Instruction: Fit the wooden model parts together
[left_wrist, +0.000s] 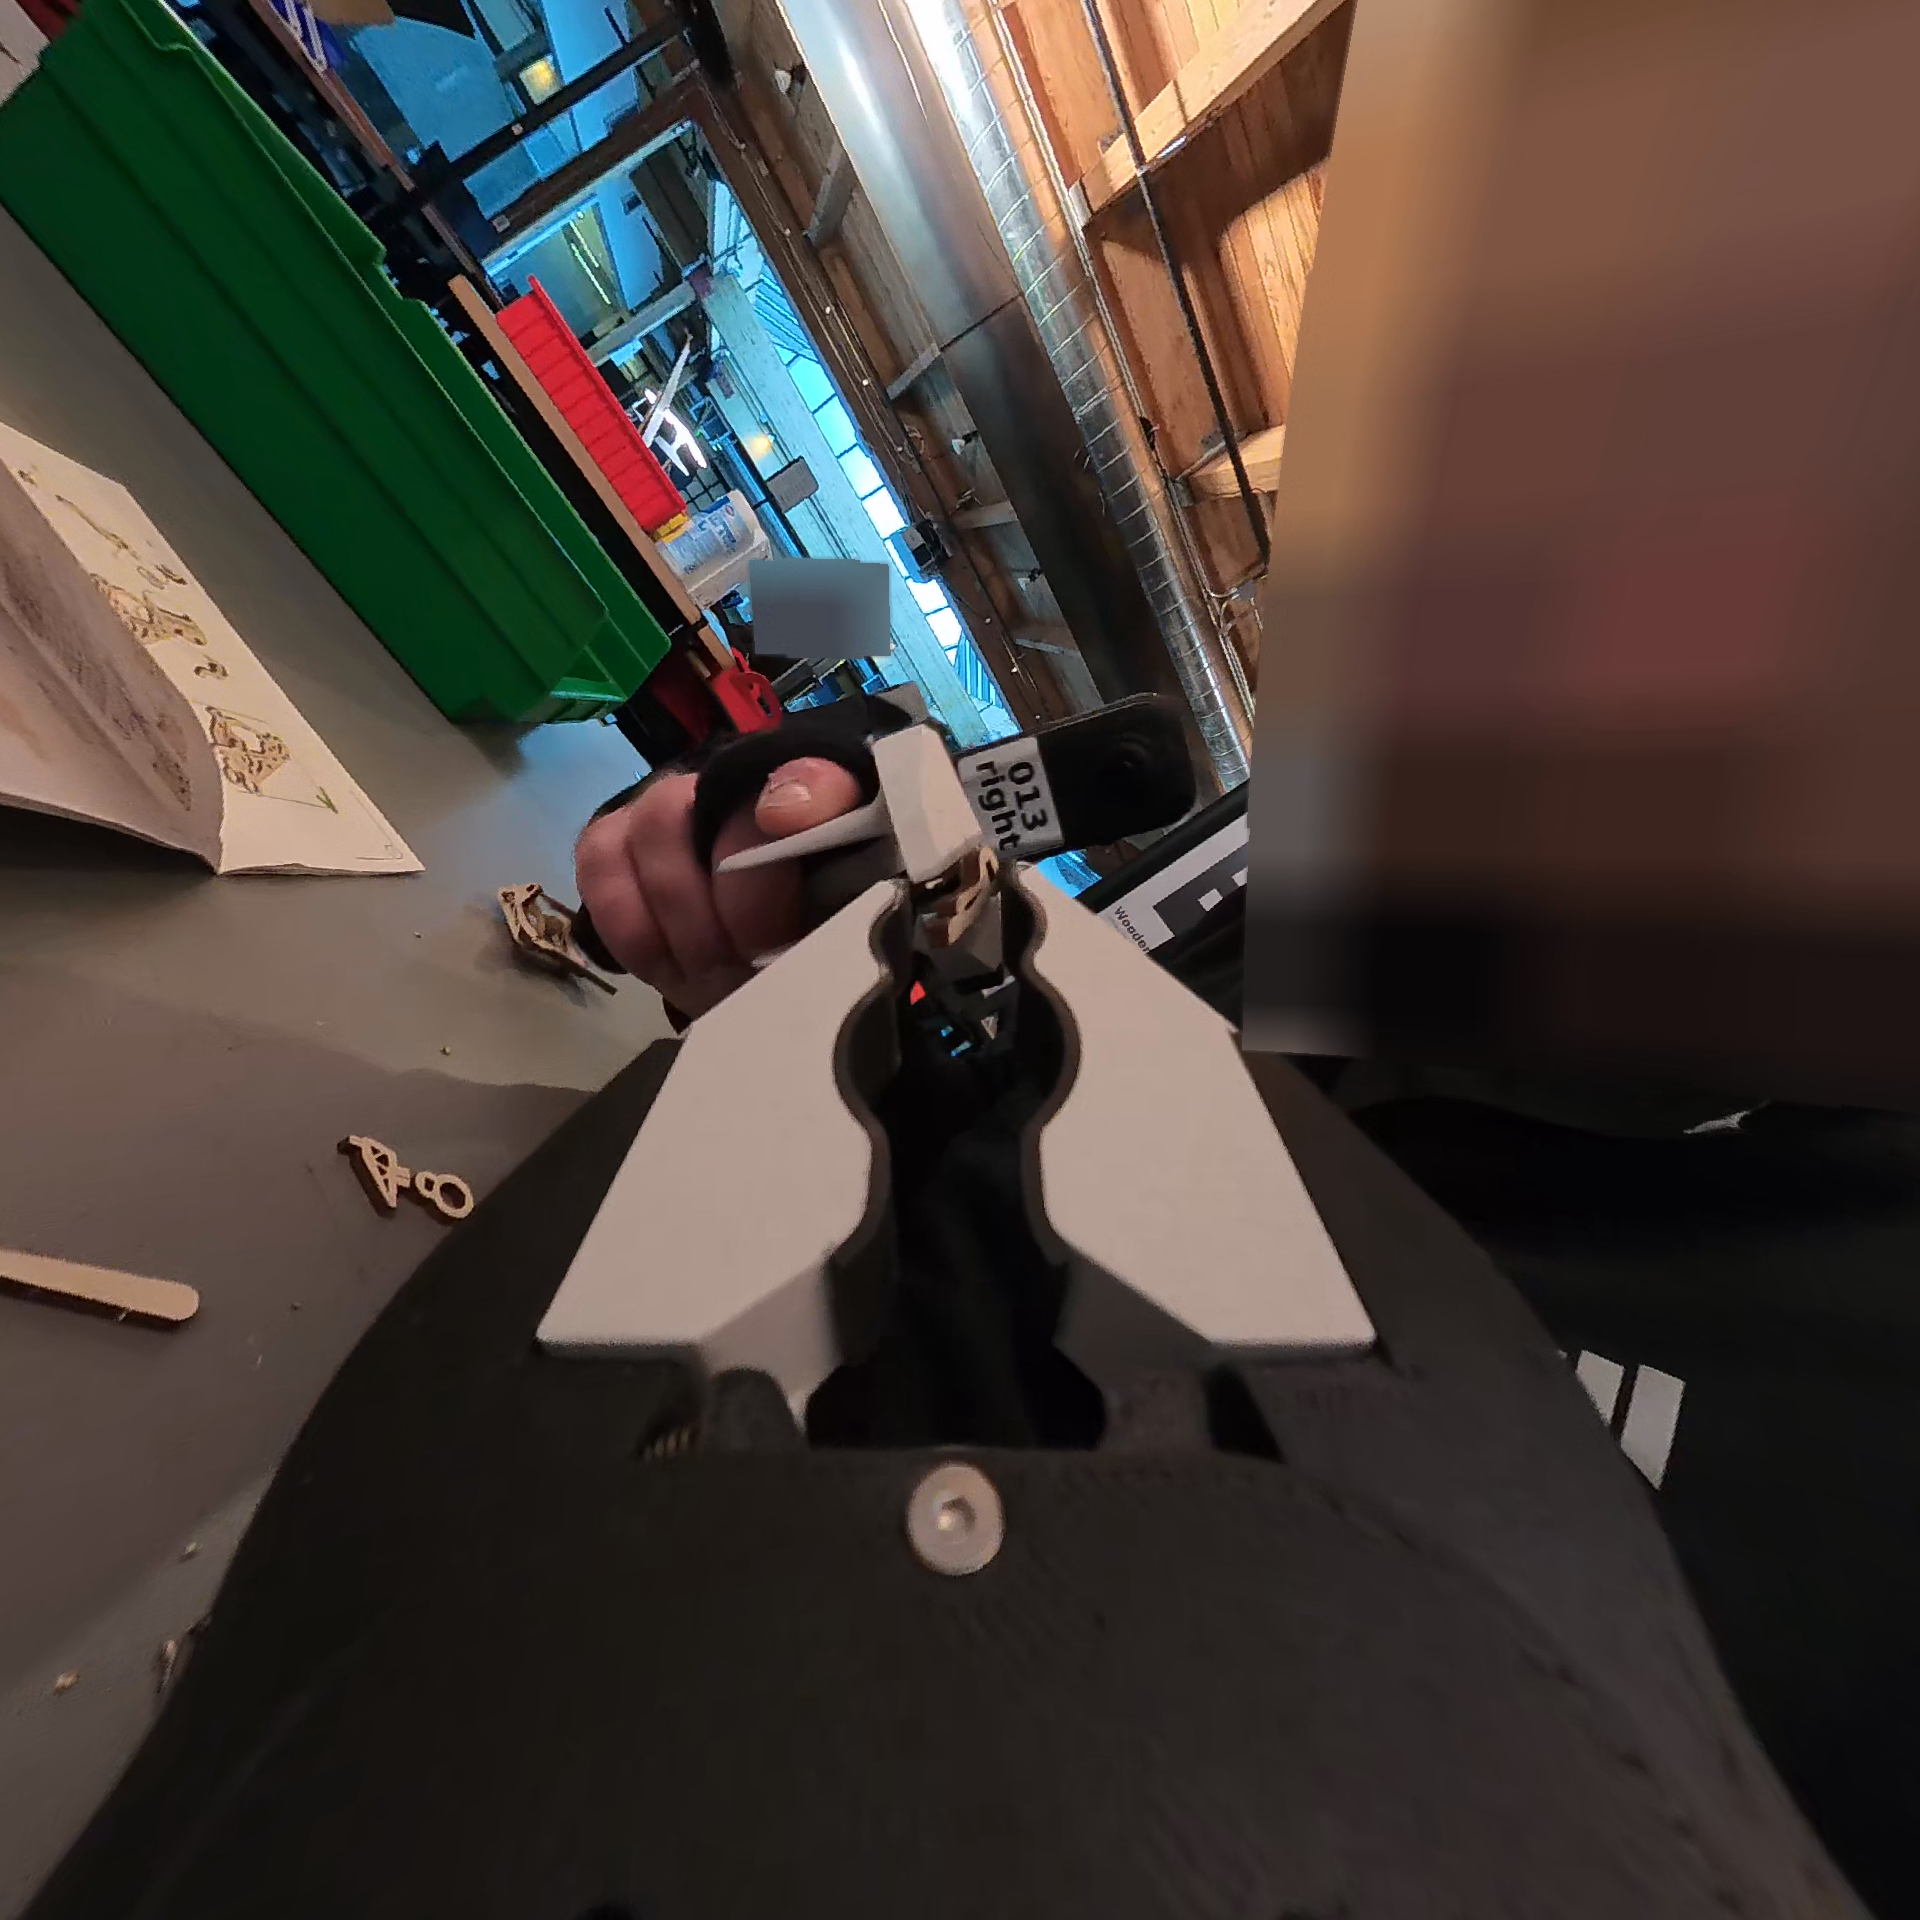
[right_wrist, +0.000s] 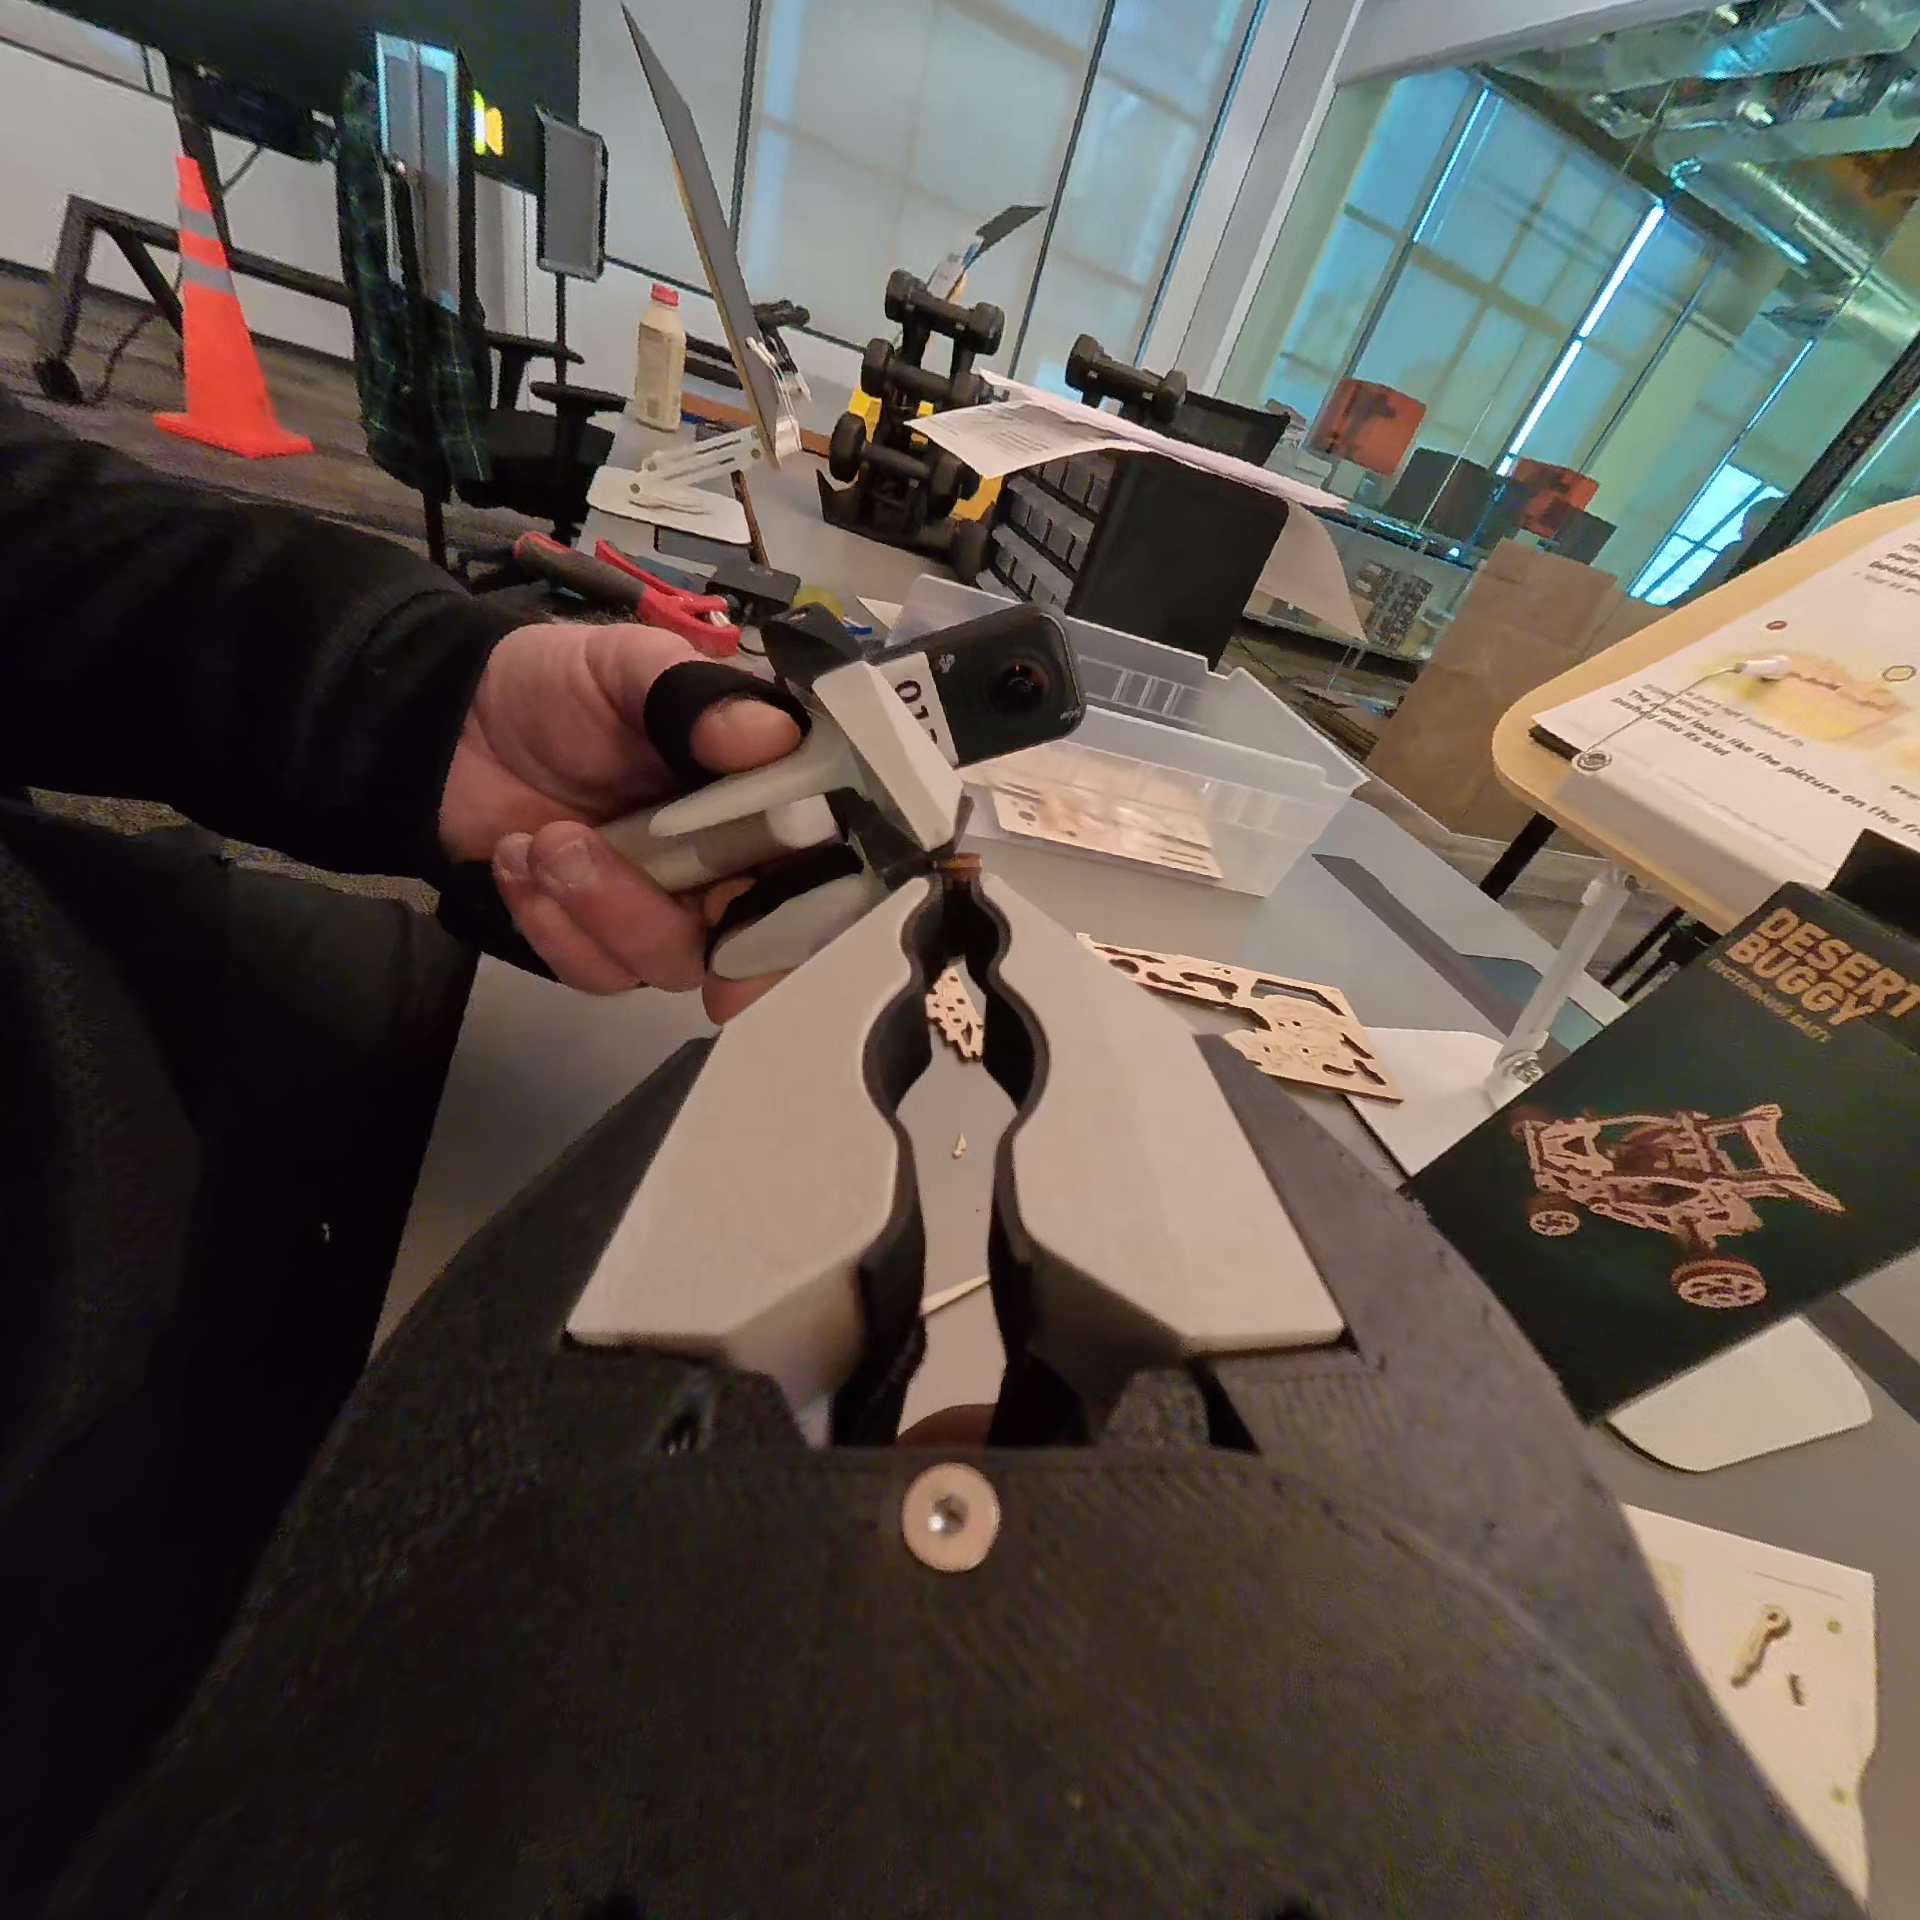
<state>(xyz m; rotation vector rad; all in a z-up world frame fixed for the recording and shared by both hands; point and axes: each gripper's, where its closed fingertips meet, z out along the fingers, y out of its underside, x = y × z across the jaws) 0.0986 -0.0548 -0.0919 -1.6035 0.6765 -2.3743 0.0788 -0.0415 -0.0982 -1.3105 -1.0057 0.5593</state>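
At frame centre, the left gripper (left_wrist: 951, 883) and right gripper (right_wrist: 951, 883) meet tip to tip, each narrowly pinching a small wooden part (left_wrist: 961, 899); mating them likely demands slow, square alignment.

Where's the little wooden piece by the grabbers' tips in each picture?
Left wrist view: the wooden piece is just above the middle, at the fingertips.
Right wrist view: the wooden piece is just above the middle, at the fingertips.
Shared landmark: the grey table.
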